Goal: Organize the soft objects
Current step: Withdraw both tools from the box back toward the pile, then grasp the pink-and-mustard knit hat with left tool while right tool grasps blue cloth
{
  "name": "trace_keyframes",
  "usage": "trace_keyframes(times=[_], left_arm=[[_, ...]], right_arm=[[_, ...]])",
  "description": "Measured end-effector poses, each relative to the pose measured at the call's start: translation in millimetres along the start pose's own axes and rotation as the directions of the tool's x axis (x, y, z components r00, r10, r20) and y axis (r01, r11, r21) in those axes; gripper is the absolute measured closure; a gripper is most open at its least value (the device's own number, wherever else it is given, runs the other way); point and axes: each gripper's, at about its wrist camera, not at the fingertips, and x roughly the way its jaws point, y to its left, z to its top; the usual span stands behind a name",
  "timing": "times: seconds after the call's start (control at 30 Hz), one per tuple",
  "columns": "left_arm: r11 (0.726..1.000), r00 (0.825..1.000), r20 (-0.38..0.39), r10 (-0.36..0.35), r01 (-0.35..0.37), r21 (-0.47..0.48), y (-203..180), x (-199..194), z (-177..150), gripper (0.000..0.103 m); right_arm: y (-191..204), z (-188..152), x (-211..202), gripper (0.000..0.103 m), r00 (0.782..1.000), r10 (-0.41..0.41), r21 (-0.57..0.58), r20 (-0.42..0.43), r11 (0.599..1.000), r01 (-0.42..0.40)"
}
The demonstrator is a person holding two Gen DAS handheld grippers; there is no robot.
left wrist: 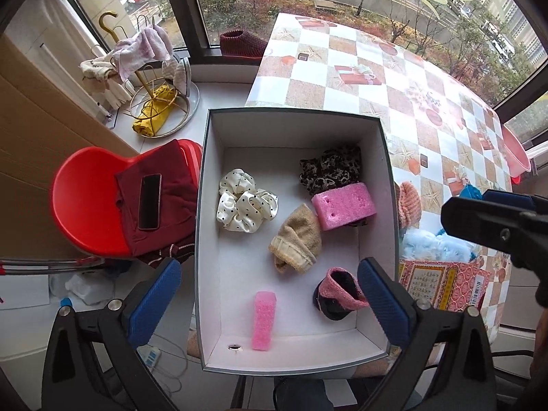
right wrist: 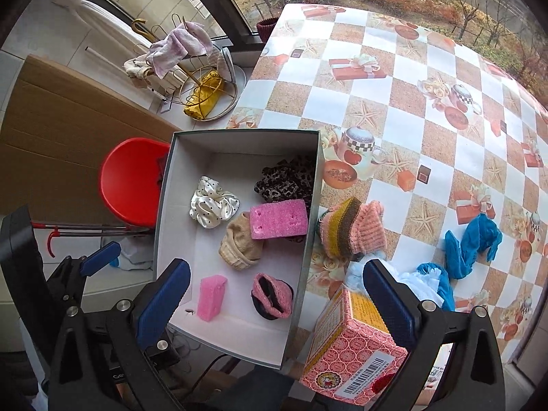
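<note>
A white open box (left wrist: 219, 130) (right wrist: 310, 226) sits at the table's left edge. It holds a polka-dot scrunchie (left wrist: 245, 202) (right wrist: 212, 202), a leopard scrunchie (left wrist: 330, 169) (right wrist: 286, 179), a big pink foam block (left wrist: 344, 205) (right wrist: 279, 219), a beige sock (left wrist: 298, 239) (right wrist: 239, 243), a small pink foam (left wrist: 263, 320) (right wrist: 212, 296) and a pink-and-black sock (left wrist: 339, 293) (right wrist: 272, 294). On the table beside the box lie a striped pink knit hat (right wrist: 352, 229) (left wrist: 409, 203), a pale blue fluffy item (left wrist: 431, 245) (right wrist: 356, 269) and blue cloth (right wrist: 472, 243). My left gripper (left wrist: 270, 294) is open and empty above the box. My right gripper (right wrist: 277, 291) is open and empty.
A red patterned carton (right wrist: 349, 352) (left wrist: 441, 282) stands at the table's near edge. A red chair (left wrist: 85, 205) with dark red cloth and a phone (left wrist: 149, 201) is left of the box. A gold rack with cloths (left wrist: 150, 78) stands on the windowsill. The checkered tablecloth (right wrist: 411, 120) extends right.
</note>
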Motion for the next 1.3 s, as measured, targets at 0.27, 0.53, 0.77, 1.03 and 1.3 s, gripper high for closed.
trace_keyframes(times=[0.27,0.53,0.77,1.03,1.3], left_arm=[[1.0,1.0,0.007,-0.008,0.008,0.025,-12,-8,-3,0.0],[0.998,1.0,0.013,0.005,-0.006,0.061,-28,-13,-4,0.0],[0.994,1.0,-0.011,-0.022,0.023,0.105,-53,-11,1,0.0],[0.977,0.989,-0.093,-0.118,0.132,0.166,-96,0,20,0.0],[0.942,0.965,-0.22,-0.145,0.203,0.268,-163,35,54,0.0]], right_arm=[[-11,-10,-10,0.001,1.0,0.003,0.022,0.017,1.0,-0.003],[-29,-18,-21,0.001,0.999,0.011,0.06,0.033,0.998,-0.013],[-56,-30,-32,0.001,0.998,0.018,0.112,0.052,0.993,-0.024],[-134,-53,-47,0.001,0.997,-0.017,0.268,0.071,0.963,-0.003],[-230,-83,-35,0.001,0.998,-0.062,0.458,0.019,0.888,0.046]])
